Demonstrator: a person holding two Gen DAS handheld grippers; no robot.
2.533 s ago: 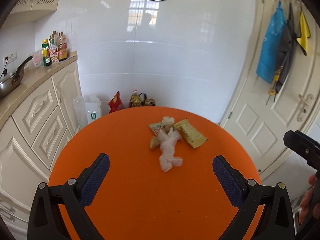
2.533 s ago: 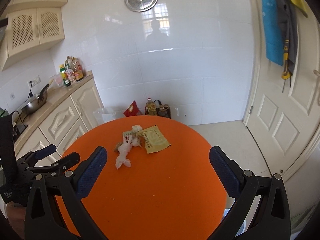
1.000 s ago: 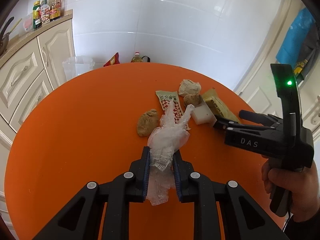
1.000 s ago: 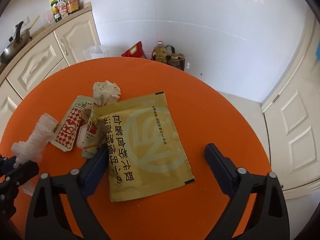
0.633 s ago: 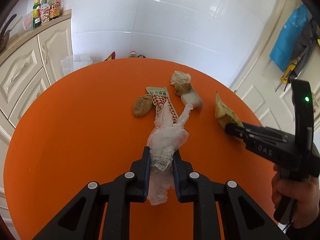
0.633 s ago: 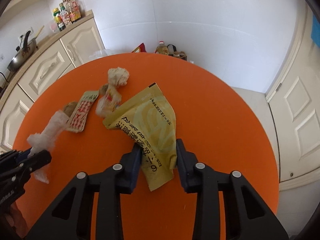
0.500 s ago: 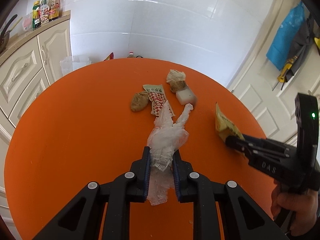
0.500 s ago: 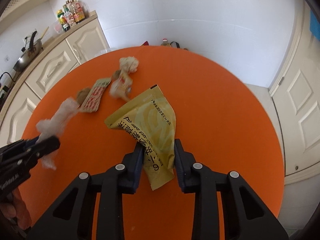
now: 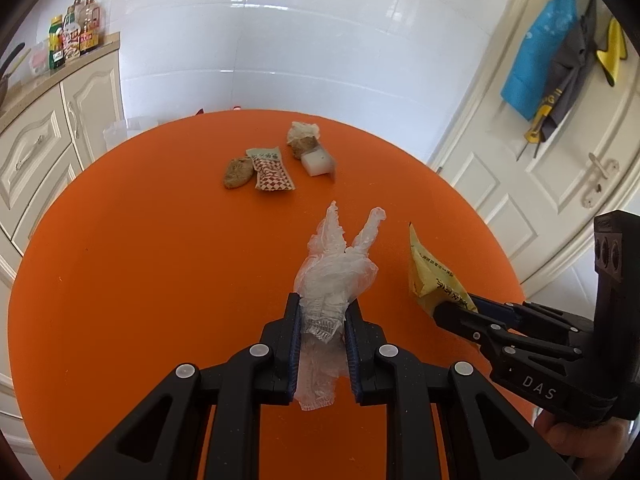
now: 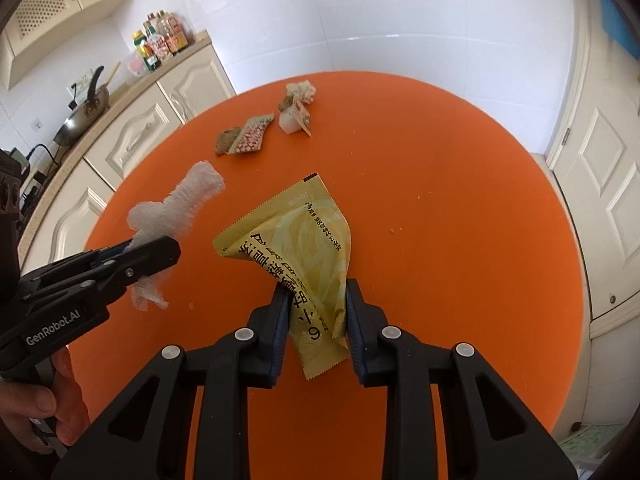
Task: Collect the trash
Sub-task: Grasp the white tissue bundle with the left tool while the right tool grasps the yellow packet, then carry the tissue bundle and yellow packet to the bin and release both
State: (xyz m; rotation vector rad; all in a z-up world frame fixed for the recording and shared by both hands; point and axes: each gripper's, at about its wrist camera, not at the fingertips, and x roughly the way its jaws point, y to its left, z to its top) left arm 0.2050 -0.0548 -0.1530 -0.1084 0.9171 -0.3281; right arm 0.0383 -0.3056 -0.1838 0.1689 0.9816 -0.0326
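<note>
My left gripper (image 9: 322, 308) is shut on a crumpled clear plastic glove (image 9: 334, 268), held above the round orange table (image 9: 140, 280); from the right wrist the same glove (image 10: 176, 204) sticks out of the left gripper (image 10: 132, 248). My right gripper (image 10: 316, 292) is shut on a folded yellow packet (image 10: 308, 240) with black print, lifted off the table; in the left wrist view that packet (image 9: 430, 280) shows at the right gripper (image 9: 460, 310). Further back lie a red-checked wrapper (image 9: 272, 170), a brown lump (image 9: 238, 172), a white block (image 9: 318, 162) and a crumpled tissue (image 9: 304, 132).
Cream cabinets (image 10: 132, 140) with bottles (image 10: 160, 44) and a pan (image 10: 82, 114) run along the left. A white door (image 9: 568, 168) with hung aprons (image 9: 536, 64) stands to the right. A person's hand (image 10: 36, 404) holds the left gripper's handle. Crumbs (image 10: 394, 231) dot the table.
Both grippers have drawn back toward the near table edge, carrying the glove and the yellow packet away from the remaining trash. The right gripper, open a second ago, closed on the packet and lifted it.
</note>
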